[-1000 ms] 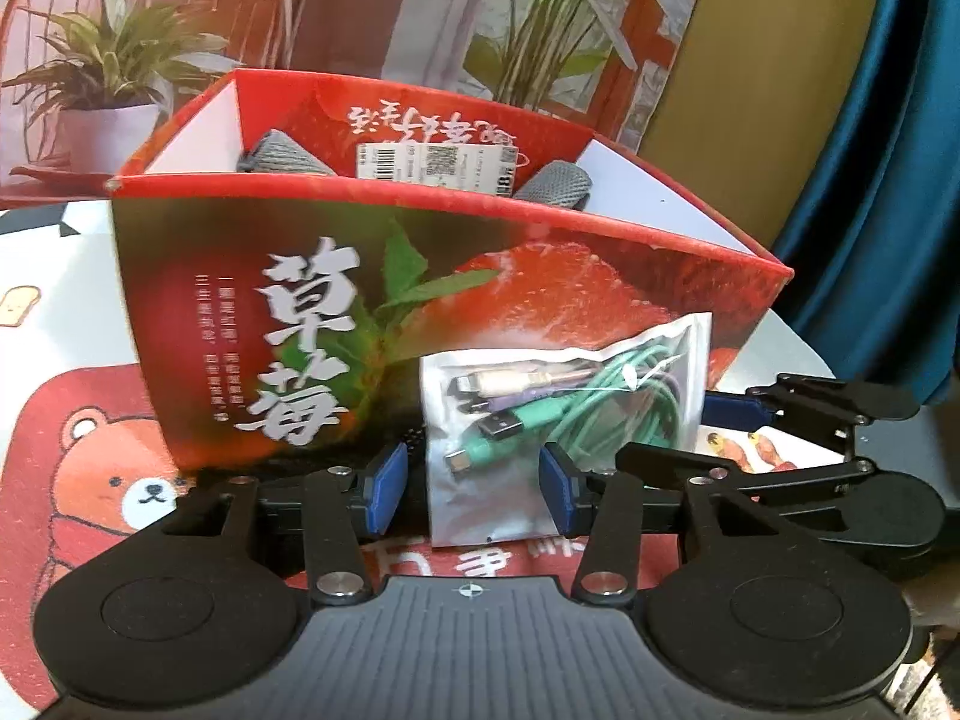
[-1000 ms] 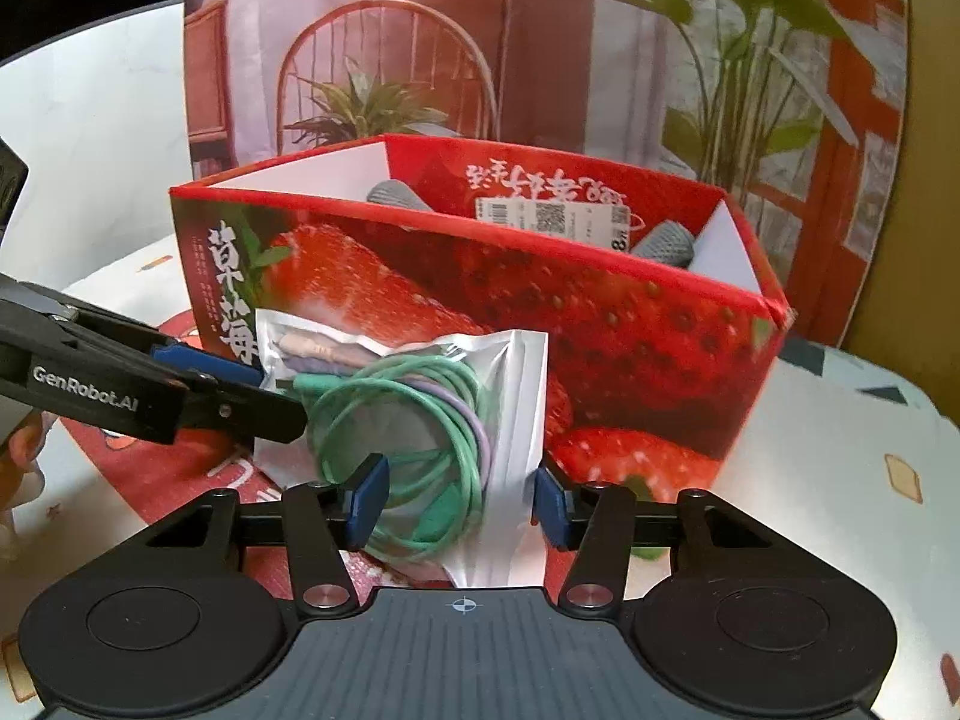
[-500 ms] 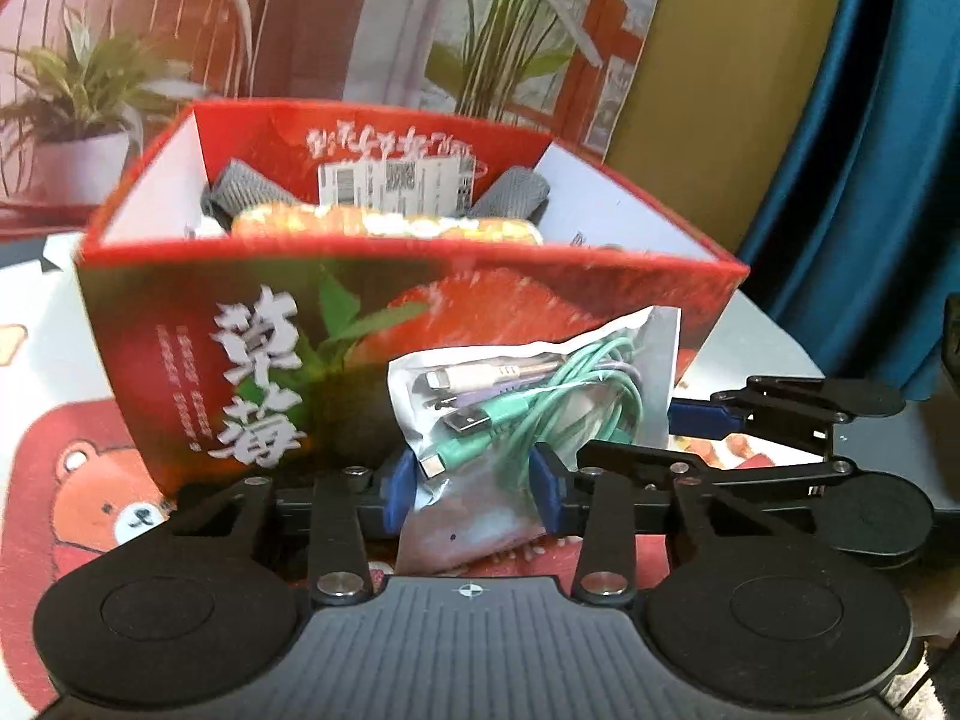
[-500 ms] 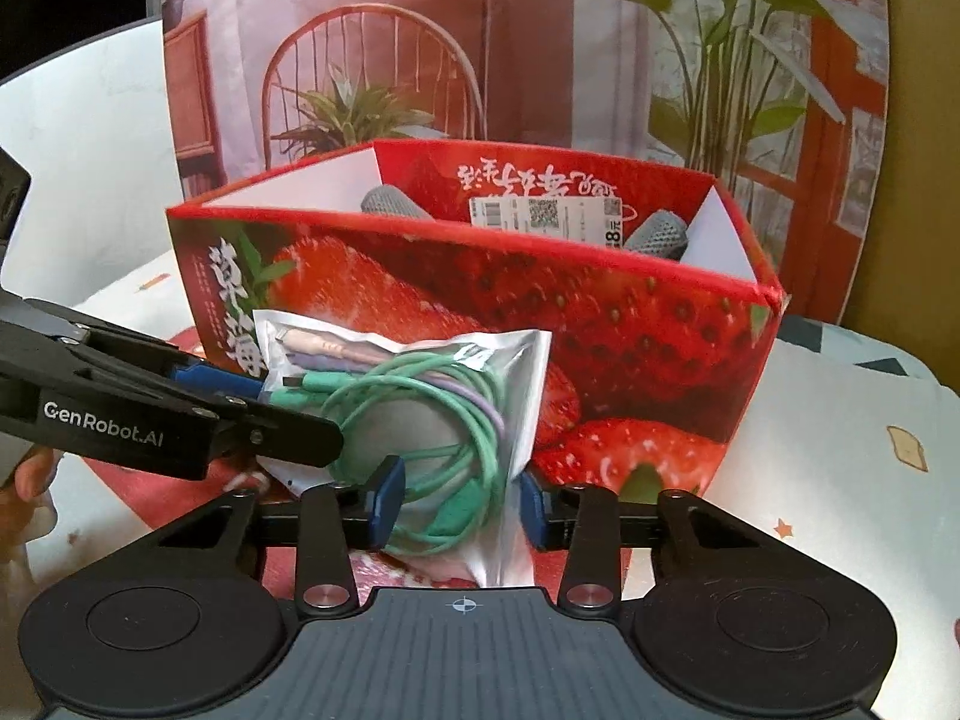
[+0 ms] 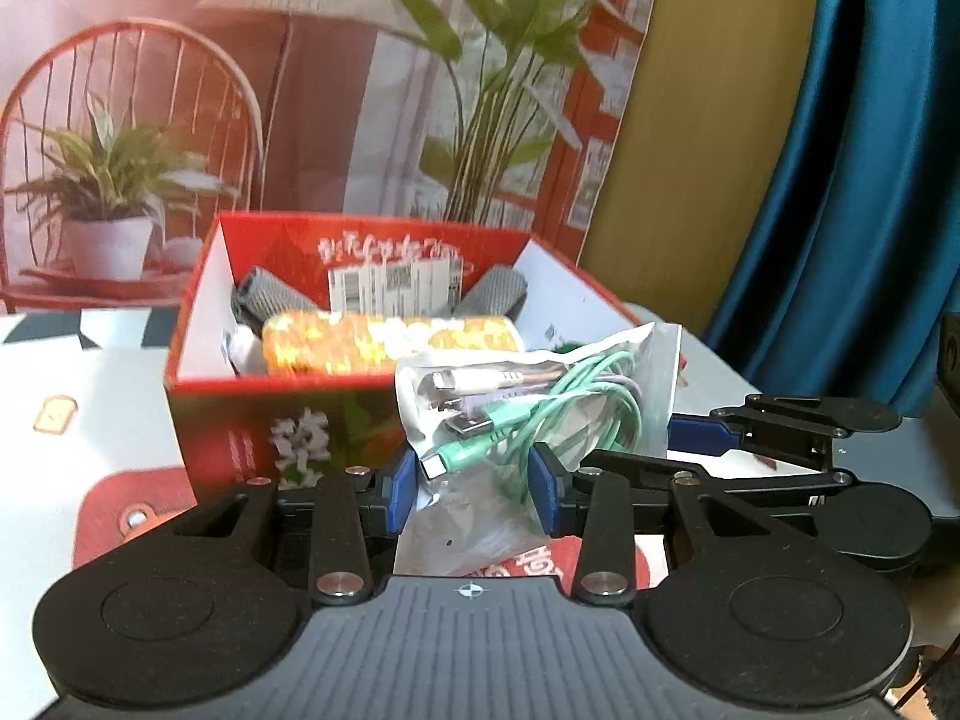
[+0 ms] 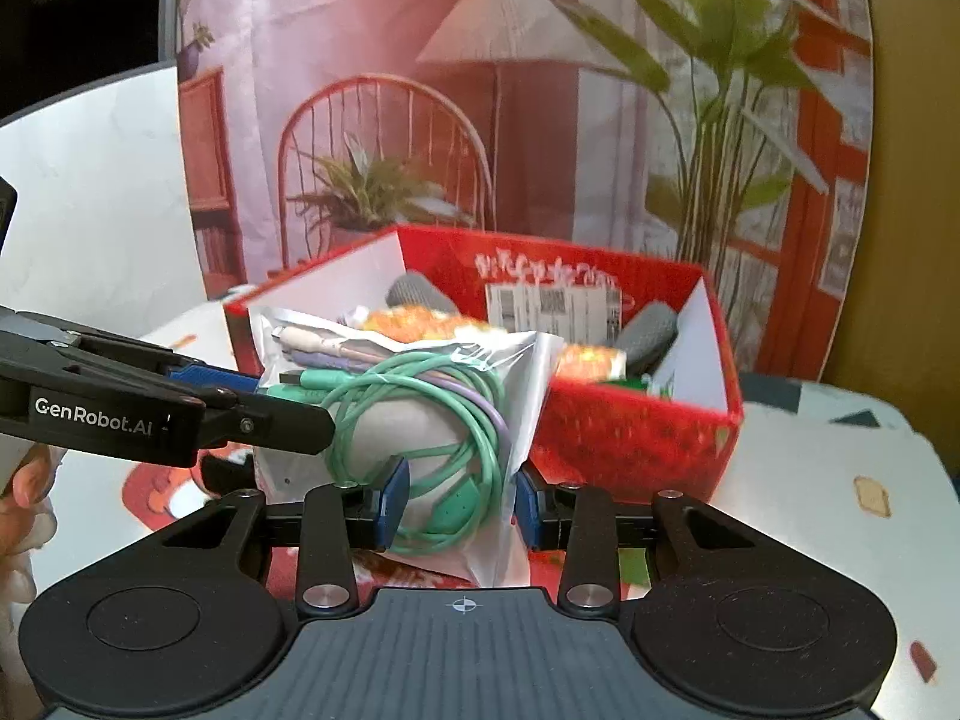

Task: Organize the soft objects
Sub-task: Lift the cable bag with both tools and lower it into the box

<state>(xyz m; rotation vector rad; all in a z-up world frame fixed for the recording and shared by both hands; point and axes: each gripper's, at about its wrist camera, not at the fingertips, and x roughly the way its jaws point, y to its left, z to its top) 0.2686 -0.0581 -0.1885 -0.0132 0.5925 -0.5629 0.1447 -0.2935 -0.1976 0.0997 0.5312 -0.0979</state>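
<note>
A clear plastic bag of coiled green and purple cables (image 5: 528, 402) (image 6: 420, 408) hangs in the air in front of a red strawberry-print box (image 5: 240, 420) (image 6: 630, 438). My left gripper (image 5: 474, 483) and my right gripper (image 6: 459, 504) are both shut on the bag's lower part, from either side. The bag's top reaches the height of the box's near rim. Inside the box lie an orange-patterned soft pouch (image 5: 384, 348) and grey knitted items (image 5: 270, 300).
The box stands on a table with a white cloth printed with a red bear mat (image 5: 126, 516). A backdrop with a printed chair and plants (image 5: 108, 180) stands behind. A blue curtain (image 5: 870, 180) hangs at the right.
Both grippers closed on the bag and lifted it from the table to the level of the box's rim. The inside of the box has come into view.
</note>
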